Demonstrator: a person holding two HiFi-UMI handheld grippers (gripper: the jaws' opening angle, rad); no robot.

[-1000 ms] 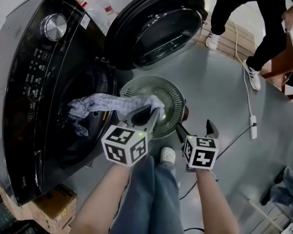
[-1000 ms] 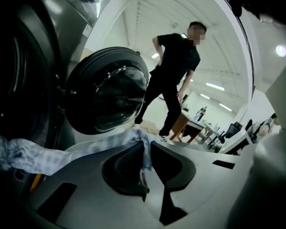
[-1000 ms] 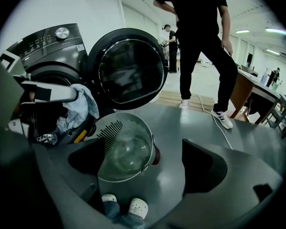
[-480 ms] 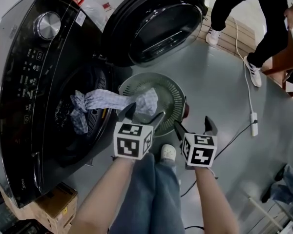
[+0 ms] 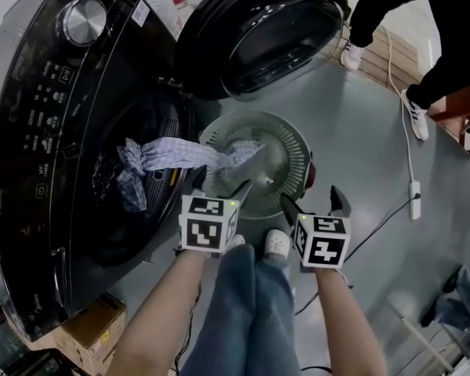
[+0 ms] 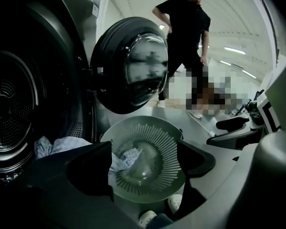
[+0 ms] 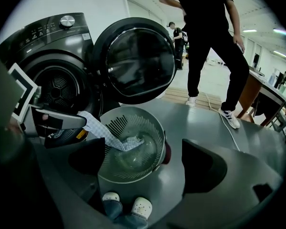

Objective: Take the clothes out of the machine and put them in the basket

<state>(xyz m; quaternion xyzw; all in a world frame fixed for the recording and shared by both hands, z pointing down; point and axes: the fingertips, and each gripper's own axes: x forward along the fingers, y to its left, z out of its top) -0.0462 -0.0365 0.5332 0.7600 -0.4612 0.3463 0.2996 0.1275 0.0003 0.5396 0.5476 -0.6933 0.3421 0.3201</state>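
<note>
Over the near edge of the basket (image 5: 288, 141), the left gripper (image 5: 219, 182) has just opened and holds nothing. The cloth (image 5: 180, 153) stretches from the machine (image 5: 47, 92) into the basket, right ahead of it. The right gripper (image 5: 312, 200), open and empty too, is farther away.

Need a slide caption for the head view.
Checked cloth draped from the machine into the basket; left gripper at its rim, jaws just opening, gripping nothing.

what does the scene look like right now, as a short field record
machine: door open
cloth: checked, draped from drum to basket, one end inside the basket
basket: round, on the floor by the machine
left gripper: open, jaws have just been opening, nothing between them
right gripper: open, empty
</note>
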